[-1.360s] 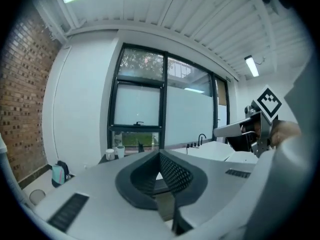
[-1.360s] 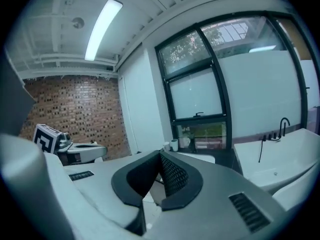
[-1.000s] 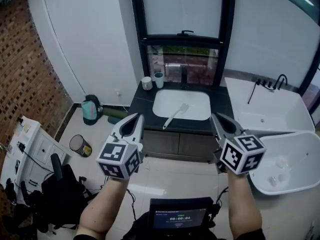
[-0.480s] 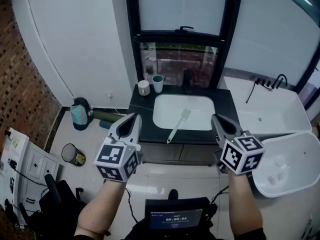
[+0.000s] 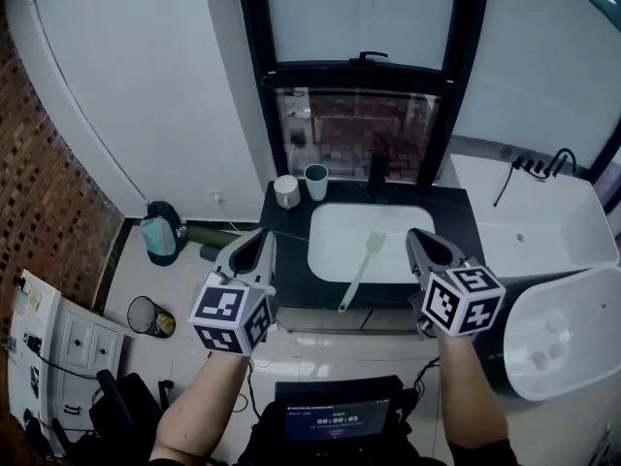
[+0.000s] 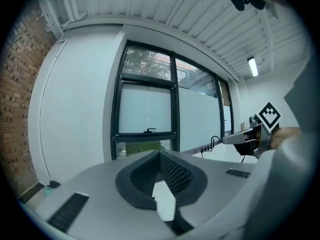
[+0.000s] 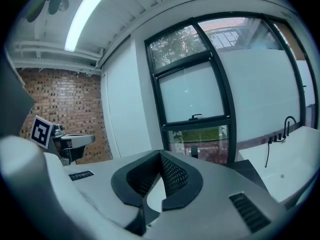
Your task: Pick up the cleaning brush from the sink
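Note:
A white cleaning brush (image 5: 361,270) lies slantwise in the white sink (image 5: 330,246), bristle head toward the back and handle end over the front rim. My left gripper (image 5: 254,240) is held level in front of the dark counter (image 5: 289,260), left of the brush and apart from it. My right gripper (image 5: 418,238) is held at the sink's right front corner, also clear of the brush. Both are shut with nothing between the pads. In the left gripper view (image 6: 160,155) and the right gripper view (image 7: 160,155) the tips meet, and the brush is hidden behind the jaws.
Two cups (image 5: 285,191) (image 5: 316,181) stand at the counter's back left, a dark faucet (image 5: 376,175) behind the basin. A white bathtub (image 5: 548,231) and a white bowl-shaped fixture (image 5: 568,343) lie to the right. A bin (image 5: 147,316) and a teal bag (image 5: 160,237) sit on the floor at left.
Both grippers and the head view have moved forward toward the sink, which now looks larger and nearer. The brush has not moved. Both grippers stay shut.

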A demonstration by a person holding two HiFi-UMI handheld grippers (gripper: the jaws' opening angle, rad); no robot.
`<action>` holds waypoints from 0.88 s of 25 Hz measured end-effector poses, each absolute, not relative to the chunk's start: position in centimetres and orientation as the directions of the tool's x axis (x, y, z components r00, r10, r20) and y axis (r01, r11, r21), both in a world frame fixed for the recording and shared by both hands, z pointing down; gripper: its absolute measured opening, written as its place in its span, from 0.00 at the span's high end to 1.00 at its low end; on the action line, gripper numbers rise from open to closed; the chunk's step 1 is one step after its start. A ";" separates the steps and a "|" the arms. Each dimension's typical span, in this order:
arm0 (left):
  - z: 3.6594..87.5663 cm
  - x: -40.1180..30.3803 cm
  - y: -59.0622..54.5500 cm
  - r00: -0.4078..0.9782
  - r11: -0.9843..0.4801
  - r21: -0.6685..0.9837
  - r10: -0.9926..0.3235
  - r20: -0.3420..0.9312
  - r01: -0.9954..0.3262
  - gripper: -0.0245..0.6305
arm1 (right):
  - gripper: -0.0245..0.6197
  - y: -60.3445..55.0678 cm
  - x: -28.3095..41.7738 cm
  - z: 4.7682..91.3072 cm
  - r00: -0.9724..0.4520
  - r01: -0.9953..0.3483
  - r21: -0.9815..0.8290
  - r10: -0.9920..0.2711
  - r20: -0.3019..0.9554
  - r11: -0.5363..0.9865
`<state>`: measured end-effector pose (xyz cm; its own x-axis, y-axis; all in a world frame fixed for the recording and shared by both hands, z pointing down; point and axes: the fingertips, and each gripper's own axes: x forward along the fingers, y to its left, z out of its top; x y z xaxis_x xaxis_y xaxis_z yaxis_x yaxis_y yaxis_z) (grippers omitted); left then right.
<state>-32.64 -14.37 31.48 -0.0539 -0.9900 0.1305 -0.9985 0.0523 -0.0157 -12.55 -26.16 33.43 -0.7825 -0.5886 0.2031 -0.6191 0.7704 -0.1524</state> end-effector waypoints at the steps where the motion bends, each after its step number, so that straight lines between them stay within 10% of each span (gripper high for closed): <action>1: 31.9 -34.1 -15.3 -0.050 0.047 -0.018 -0.989 0.142 -0.999 0.99 | 1.00 -27.1 -13.9 34.2 -0.777 -0.624 -0.156 -0.589 0.221 0.766; 18: 45.4 -48.8 -27.6 0.157 -0.113 0.126 -0.886 0.437 -0.986 0.99 | 0.89 -38.7 -30.3 53.6 -0.552 -0.794 -0.284 -0.441 0.708 0.538; 22: 47.6 -48.5 -30.3 0.184 -0.130 0.143 -0.852 0.489 -0.981 0.99 | 0.67 -40.9 -31.2 58.1 -0.514 -0.822 -0.335 -0.348 0.784 0.460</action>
<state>-48.51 -30.31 47.59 0.1843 -0.8525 0.4892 -0.9812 -0.1302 0.1427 -31.17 -40.88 58.14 -0.5141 -0.3482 0.7839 -0.8222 0.4603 -0.3348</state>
